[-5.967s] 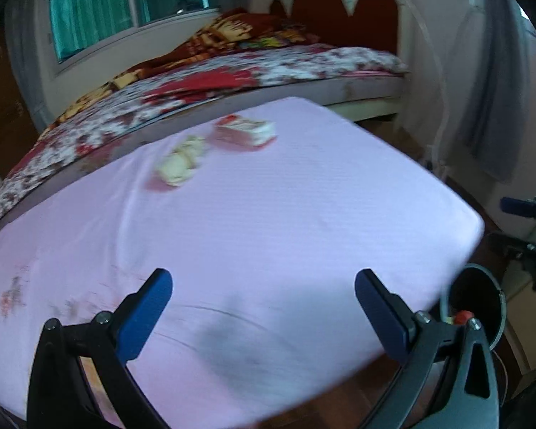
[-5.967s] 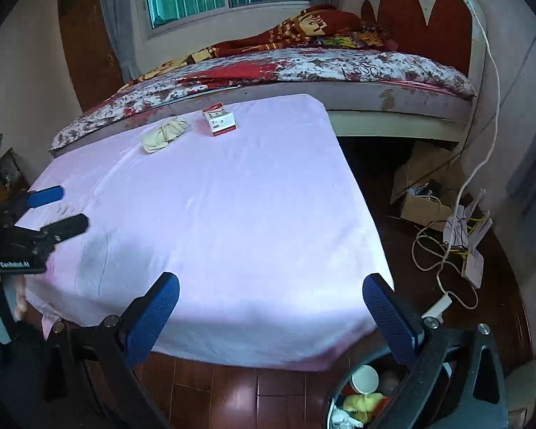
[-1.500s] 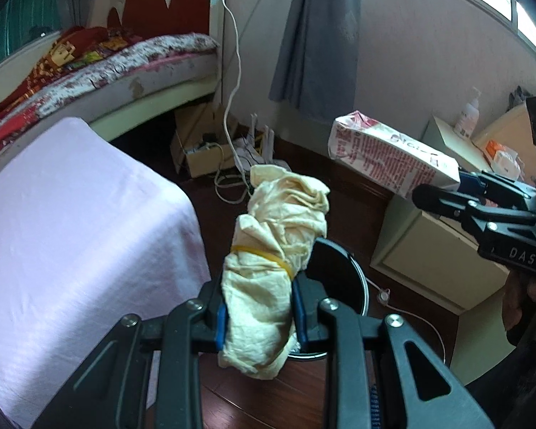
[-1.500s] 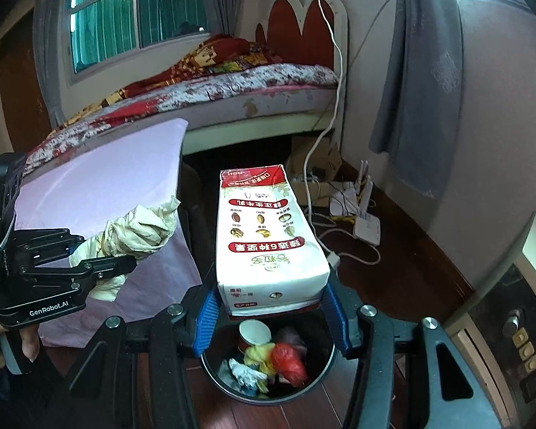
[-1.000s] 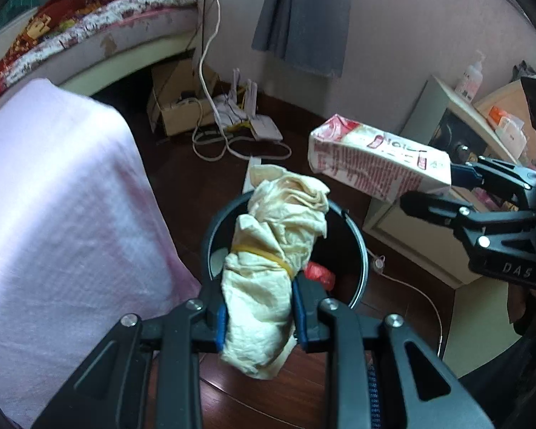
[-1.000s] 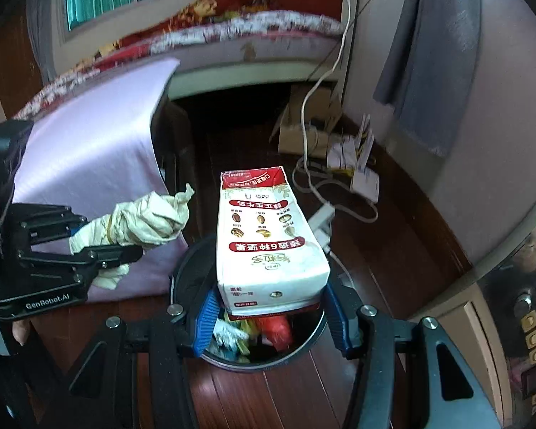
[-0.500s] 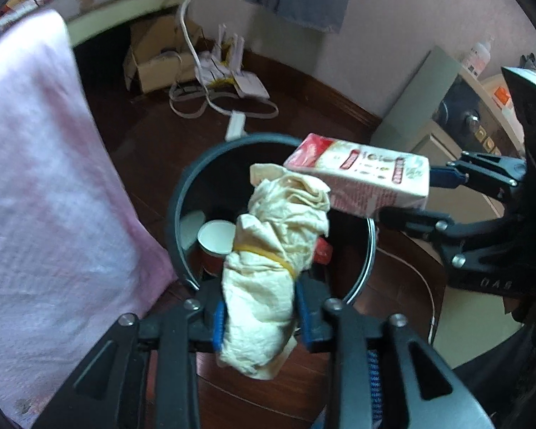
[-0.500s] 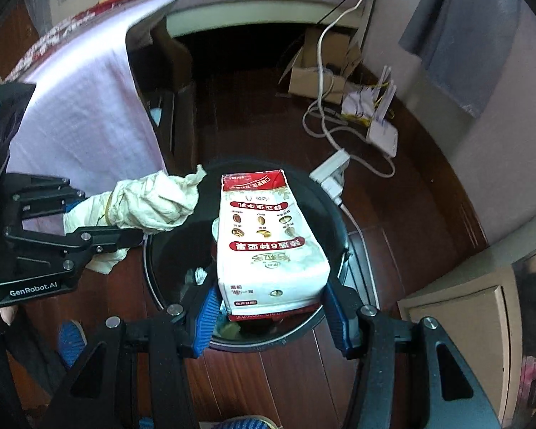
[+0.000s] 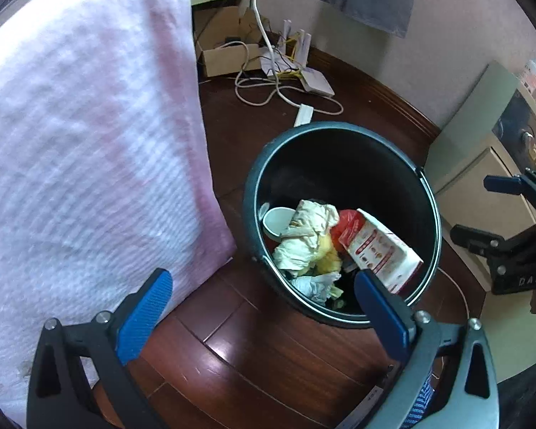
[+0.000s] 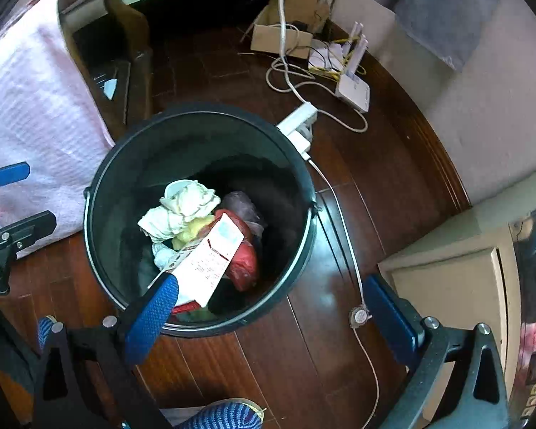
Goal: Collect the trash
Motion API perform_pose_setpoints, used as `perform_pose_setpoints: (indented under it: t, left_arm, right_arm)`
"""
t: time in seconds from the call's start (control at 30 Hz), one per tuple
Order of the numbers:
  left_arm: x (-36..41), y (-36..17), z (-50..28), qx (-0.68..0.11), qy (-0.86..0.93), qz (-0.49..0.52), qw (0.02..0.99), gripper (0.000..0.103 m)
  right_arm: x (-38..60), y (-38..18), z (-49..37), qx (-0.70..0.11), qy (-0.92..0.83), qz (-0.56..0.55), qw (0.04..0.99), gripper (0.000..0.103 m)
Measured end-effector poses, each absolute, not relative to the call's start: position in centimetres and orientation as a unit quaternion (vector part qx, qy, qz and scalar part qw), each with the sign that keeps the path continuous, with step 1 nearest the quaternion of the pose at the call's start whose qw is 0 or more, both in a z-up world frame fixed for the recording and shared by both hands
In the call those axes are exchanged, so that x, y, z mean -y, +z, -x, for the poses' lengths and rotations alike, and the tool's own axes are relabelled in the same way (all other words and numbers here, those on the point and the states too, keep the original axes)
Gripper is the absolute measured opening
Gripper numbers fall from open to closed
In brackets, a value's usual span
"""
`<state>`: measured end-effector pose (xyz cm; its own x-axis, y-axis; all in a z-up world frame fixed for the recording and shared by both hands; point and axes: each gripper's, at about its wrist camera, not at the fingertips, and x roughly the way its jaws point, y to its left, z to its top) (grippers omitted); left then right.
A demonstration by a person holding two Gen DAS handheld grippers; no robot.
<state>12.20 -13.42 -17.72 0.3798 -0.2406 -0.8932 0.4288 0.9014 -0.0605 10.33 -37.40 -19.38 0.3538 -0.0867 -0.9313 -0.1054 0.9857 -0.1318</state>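
Over the floor: both tongs hang above a dark round bin that stands on reddish wooden boards; the bin sits just beside the hanging edge of a pink cloth
Left tongs: blue pads spread wide apart, nothing between them; the near rim of the bin shows in the gap
Right tongs: likewise spread wide and holding nothing; the left pad overlaps the bin's near rim in the right wrist view, the right pad is over bare floor
Carton: red and white, lying tilted inside the bin on top of the other rubbish, one end up against the near wall; also seen in the right wrist view
Cloth bundle: cream, crumpled, inside the bin just beside the carton; in the right wrist view it lies towards the far left of the heap
Other contents: a white paper cup at the bundle's far side; something red under the carton; yellow and pale scraps between them
Beyond the bin: a white power strip touching or just behind the far rim, cannot tell which; white cables looping to a router and a cardboard box near the wall
Right side: a beige cabinet well apart from the bin
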Motion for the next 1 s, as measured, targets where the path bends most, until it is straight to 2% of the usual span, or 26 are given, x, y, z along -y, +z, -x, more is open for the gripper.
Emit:
perform_pose_setpoints:
  t: [0.47,0.83,1.0]
  left_arm:
    - [11.7,-13.7,-10.8,-0.489,-0.194,-0.103,0.844,0.102]
    - [8.1,-7.7,-7.4,-0.435,-0.16,-0.098,0.88,0.102]
    - [5.9,-5.1,-5.1,-0.414,-0.14,-0.089,0.895,0.102]
  right_arm:
    - [34.2,-15.6,-9.8,-0.533,0.033,0.089,0.841,0.103]
    - [30.1,-8.7,-5.7,-0.468,0.058,0.116,0.874,0.103]
    - [28.5,-5.9,-3.4,-0.441,0.057,0.092,0.891,0.103]
